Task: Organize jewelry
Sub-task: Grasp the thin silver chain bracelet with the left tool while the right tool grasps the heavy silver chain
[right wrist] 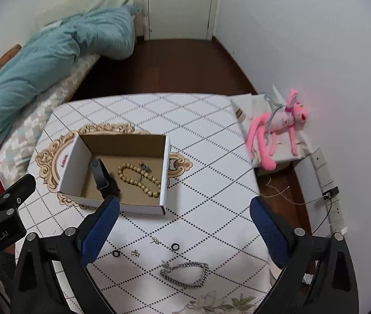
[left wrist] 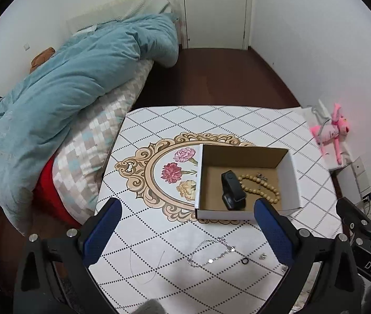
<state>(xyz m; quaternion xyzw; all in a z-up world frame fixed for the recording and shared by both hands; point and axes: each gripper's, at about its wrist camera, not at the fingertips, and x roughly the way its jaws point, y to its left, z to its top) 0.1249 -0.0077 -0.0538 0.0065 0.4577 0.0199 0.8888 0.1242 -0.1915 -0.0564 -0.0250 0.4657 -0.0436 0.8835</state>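
Note:
An open cardboard box (left wrist: 290, 180) (right wrist: 67, 164) sits on the patterned table. In it lie a black watch (left wrist: 232, 189) (right wrist: 103, 178), a wooden bead bracelet (left wrist: 261, 185) (right wrist: 138, 179) and small silver pieces (right wrist: 145, 167). My left gripper (left wrist: 188, 233) is open above a thin silver necklace (left wrist: 211, 252), a thin wire hoop (left wrist: 146, 264) and a black ring (left wrist: 244, 261). My right gripper (right wrist: 185, 225) is open above a silver chain bracelet (right wrist: 185, 274), two black rings (right wrist: 175, 246) (right wrist: 116, 253) and small earrings (right wrist: 135, 253).
The table (left wrist: 237, 120) is covered with a white diamond-pattern cloth. A bed with a teal duvet (left wrist: 62, 89) is on the left. A pink plush toy (right wrist: 277, 128) lies on a side stand at the right. A power strip (right wrist: 329, 191) is on the wall.

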